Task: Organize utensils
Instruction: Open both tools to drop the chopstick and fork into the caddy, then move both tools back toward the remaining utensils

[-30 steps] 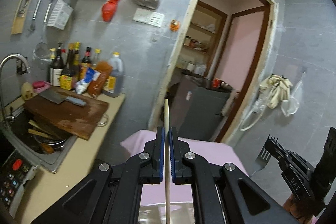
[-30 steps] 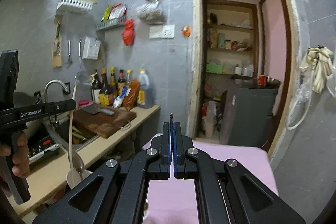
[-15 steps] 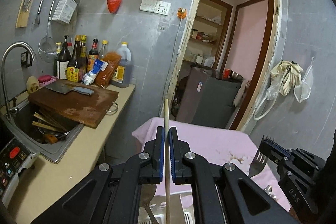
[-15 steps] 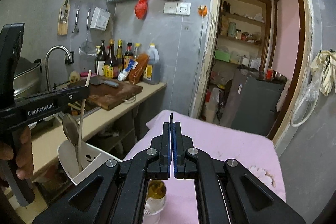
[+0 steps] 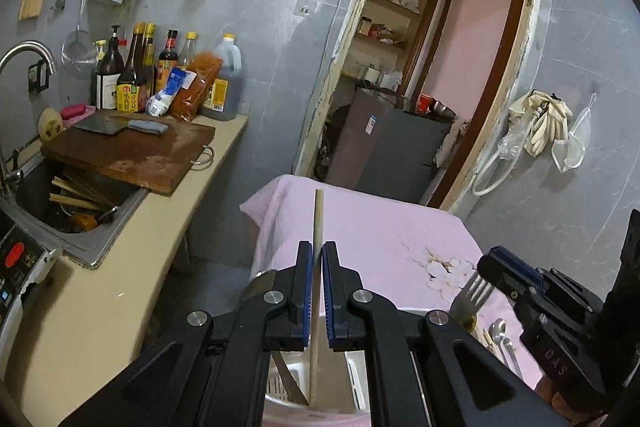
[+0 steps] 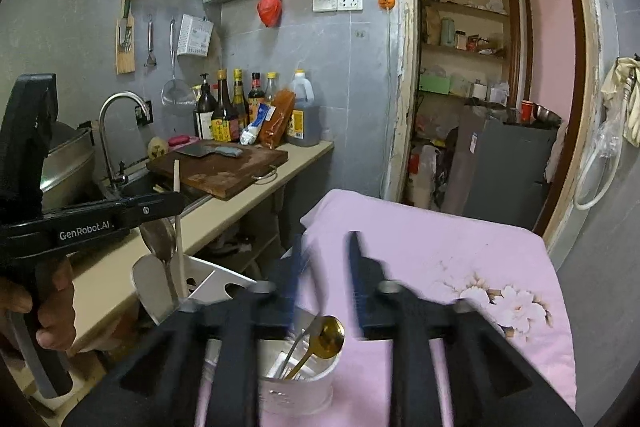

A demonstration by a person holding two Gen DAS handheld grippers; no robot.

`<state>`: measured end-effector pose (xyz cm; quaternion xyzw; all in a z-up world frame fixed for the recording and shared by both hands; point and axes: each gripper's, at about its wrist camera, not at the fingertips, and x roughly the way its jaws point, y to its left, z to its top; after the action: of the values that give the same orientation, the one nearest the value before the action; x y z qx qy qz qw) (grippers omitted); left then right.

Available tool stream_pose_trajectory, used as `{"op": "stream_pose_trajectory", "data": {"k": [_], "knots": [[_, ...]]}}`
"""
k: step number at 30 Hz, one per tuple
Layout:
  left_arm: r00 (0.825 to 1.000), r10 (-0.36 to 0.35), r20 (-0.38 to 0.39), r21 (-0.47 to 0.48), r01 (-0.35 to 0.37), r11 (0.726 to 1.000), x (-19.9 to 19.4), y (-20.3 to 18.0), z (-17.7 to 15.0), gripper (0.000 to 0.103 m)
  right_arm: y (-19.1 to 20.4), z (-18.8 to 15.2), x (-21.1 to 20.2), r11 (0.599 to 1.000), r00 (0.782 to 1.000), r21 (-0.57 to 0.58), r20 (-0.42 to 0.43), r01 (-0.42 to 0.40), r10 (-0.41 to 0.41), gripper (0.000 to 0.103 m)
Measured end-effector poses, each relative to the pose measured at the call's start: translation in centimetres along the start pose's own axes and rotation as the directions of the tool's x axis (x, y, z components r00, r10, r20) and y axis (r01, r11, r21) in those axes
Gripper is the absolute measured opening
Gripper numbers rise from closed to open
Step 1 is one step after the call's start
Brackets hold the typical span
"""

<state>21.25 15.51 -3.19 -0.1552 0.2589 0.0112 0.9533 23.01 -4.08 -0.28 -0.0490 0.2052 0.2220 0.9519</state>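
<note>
My left gripper [image 5: 316, 259] is shut on a thin wooden stick [image 5: 318, 223] that stands upright, its lower end inside a white utensil holder [image 5: 288, 387]. The right wrist view shows that holder [image 6: 216, 279] on the left with a spoon in it, and the left gripper [image 6: 176, 201] on the stick [image 6: 177, 187]. My right gripper [image 6: 325, 239] is blurred and its jaws are opening, with nothing between them. It hangs over a glass jar [image 6: 296, 387] holding a gold spoon [image 6: 330, 333] and metal handles. A fork [image 5: 472, 297] stands tines up by the right gripper [image 5: 492, 267].
The jar and holder stand on a table with a pink flowered cloth [image 6: 440, 247]. Left of it runs a counter [image 5: 100, 291] with a sink [image 5: 76, 207], a wooden cutting board [image 5: 136, 151] bearing a cleaver, and several bottles [image 5: 132, 75]. A doorway [image 5: 420, 87] lies behind.
Both grippers came down toward the table. The stick's lower end went into the white holder. The right jaws, shut before, now stand apart over the jar.
</note>
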Motion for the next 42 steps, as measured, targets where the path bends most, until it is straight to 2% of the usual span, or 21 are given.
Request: {"op": "stream_pose_trajectory", "data": {"k": [6,8,12,14,16,18,20,22,24,25,28,32,38,42], "knots": [[1.0,-0.023,-0.005,-0.019,0.023,1.0,-0.4,-0.1,0.1,0.012,-1.3,-0.2,-1.5,0.998,0.999,0.058,0.035,0.035,-0.037,0.038],[0.999,-0.032,-0.001,-0.018,0.032,0.999,-0.6,-0.4,0.0,0.023,-1.7,0.0,-1.9,0.996,0.997,0.073,0.045,0.053,-0.057,0.039],[0.999,-0.048,0.021,0.003,0.048,0.999,-1.4,-1.5,-0.1,0.032,-3.1,0.1,-3.7,0.987,0.99,0.126,0.087,0.098,-0.11,0.052],[0.998,-0.055,0.034,0.016,0.055,0.998,-1.7,-2.2,-0.1,0.043,-3.8,0.2,-4.7,0.982,0.986,0.15,0.098,0.116,-0.132,0.055],[0.996,-0.062,0.056,0.027,0.061,0.998,-2.2,-3.0,0.0,0.053,-4.7,0.1,-5.8,0.974,0.98,0.174,0.11,0.145,-0.166,0.063],[0.995,-0.062,0.08,0.041,0.058,0.997,-2.7,-4.2,0.0,0.065,-5.5,-0.1,-6.9,0.966,0.971,0.19,0.129,0.177,-0.203,0.076],[0.993,-0.055,0.103,0.051,0.05,0.997,-3.1,-5.2,0.0,0.079,-6.1,-0.2,-8.0,0.958,0.962,0.2,0.138,0.207,-0.237,0.08],[0.99,-0.055,0.133,0.063,0.047,0.997,-3.6,-6.3,-0.1,0.088,-7.1,-0.6,-9.4,0.947,0.95,0.214,0.148,0.241,-0.276,0.086],[0.985,-0.058,0.164,0.082,0.045,0.996,-4.0,-7.7,-0.3,0.096,-7.9,-1.0,-10.8,0.936,0.937,0.223,0.159,0.273,-0.311,0.098],[0.982,-0.059,0.181,0.092,0.042,0.995,-4.3,-8.4,-0.5,0.1,-8.4,-1.1,-11.5,0.93,0.929,0.226,0.166,0.29,-0.33,0.1],[0.976,-0.067,0.208,0.123,0.042,0.992,-4.6,-10.3,-1.1,0.102,-9.9,-1.6,-13.5,0.916,0.913,0.239,0.175,0.323,-0.368,0.101],[0.976,-0.086,0.202,0.169,0.052,0.984,-4.2,-13.4,-2.0,0.102,-12.4,-2.6,-15.5,0.896,0.898,0.26,0.163,0.361,-0.409,0.101],[0.98,-0.129,0.152,0.242,0.089,0.966,-2.9,-18.2,-4.1,0.102,-16.6,-4.6,-16.8,0.872,0.89,0.282,0.109,0.4,-0.443,0.101],[0.987,-0.121,0.107,0.249,0.091,0.964,-1.5,-20.8,-5.6,0.102,-19.9,-6.6,-17.3,0.858,0.885,0.29,0.068,0.424,-0.461,0.102]]}}
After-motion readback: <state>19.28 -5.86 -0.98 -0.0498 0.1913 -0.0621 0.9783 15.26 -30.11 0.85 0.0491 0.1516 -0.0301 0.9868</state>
